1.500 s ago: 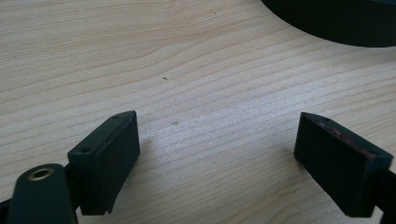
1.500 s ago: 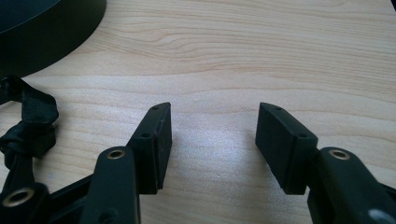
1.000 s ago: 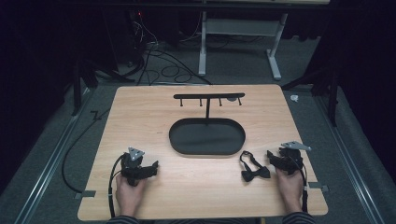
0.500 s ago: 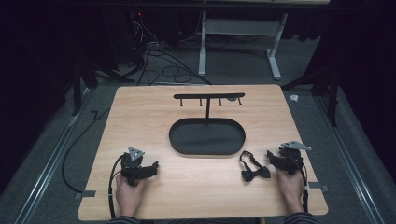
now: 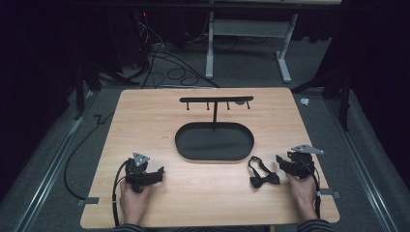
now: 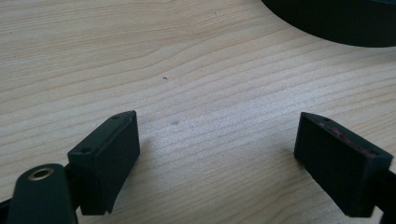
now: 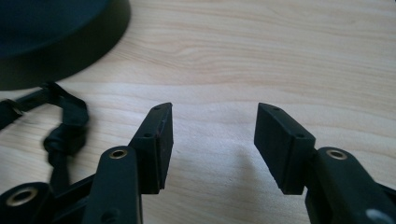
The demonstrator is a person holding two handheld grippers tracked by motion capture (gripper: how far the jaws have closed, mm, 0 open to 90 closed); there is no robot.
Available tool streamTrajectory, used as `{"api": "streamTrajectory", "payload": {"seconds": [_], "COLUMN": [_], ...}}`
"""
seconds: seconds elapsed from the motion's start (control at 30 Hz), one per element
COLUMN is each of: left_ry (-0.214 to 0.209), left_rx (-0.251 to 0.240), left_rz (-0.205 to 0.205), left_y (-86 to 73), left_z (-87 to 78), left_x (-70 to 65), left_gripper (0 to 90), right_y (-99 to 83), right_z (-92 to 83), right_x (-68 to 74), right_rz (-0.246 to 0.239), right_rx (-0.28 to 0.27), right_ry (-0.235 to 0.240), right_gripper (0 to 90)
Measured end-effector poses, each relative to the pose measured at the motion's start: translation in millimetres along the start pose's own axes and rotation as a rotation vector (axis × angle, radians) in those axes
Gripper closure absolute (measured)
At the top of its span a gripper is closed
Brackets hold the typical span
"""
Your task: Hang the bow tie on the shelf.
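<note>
Jaws of the left gripper (image 6: 217, 158) stand wide apart over bare wood, while those of the right gripper (image 7: 212, 142) are parted more narrowly, with nothing between either pair. Both grippers rest low at the near edge of the worktop (image 5: 145, 125), each held in one hand, the left (image 5: 133, 200) and the right (image 5: 303, 191). A black bow tie (image 5: 262, 175) lies just beside the right gripper, on its inner side, near the oval black tray (image 5: 214, 141), from whose far rim a thin post rises to a pegged crossbar (image 5: 216, 100).
</note>
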State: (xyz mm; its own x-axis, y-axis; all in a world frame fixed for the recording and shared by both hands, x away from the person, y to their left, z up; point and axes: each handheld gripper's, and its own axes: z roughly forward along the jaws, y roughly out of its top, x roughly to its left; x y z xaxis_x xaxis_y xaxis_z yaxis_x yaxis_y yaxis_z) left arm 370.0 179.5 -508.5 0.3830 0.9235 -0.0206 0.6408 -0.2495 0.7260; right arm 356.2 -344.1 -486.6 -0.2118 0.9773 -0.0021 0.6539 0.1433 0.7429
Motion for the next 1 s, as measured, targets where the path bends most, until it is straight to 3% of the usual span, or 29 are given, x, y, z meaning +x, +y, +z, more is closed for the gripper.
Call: {"api": "streamTrajectory", "payload": {"seconds": [0.43,1.0], "left_ry": [0.001,0.000], "left_rx": [-0.002,0.000], "left_rz": [0.000,0.000], "left_y": [-0.1,0.0], "left_z": [0.1,0.0], "left_x": [0.0,0.0], "left_gripper": [14.7,14.7], "right_y": [9.2,11.5], "right_z": [-18.1,-14.1], "right_x": [16.5,45.1], "right_rz": [-0.024,-0.096], "right_rx": [-0.007,0.014], "right_ry": [0.085,0.158], "right_gripper": [55.4,56.1]}}
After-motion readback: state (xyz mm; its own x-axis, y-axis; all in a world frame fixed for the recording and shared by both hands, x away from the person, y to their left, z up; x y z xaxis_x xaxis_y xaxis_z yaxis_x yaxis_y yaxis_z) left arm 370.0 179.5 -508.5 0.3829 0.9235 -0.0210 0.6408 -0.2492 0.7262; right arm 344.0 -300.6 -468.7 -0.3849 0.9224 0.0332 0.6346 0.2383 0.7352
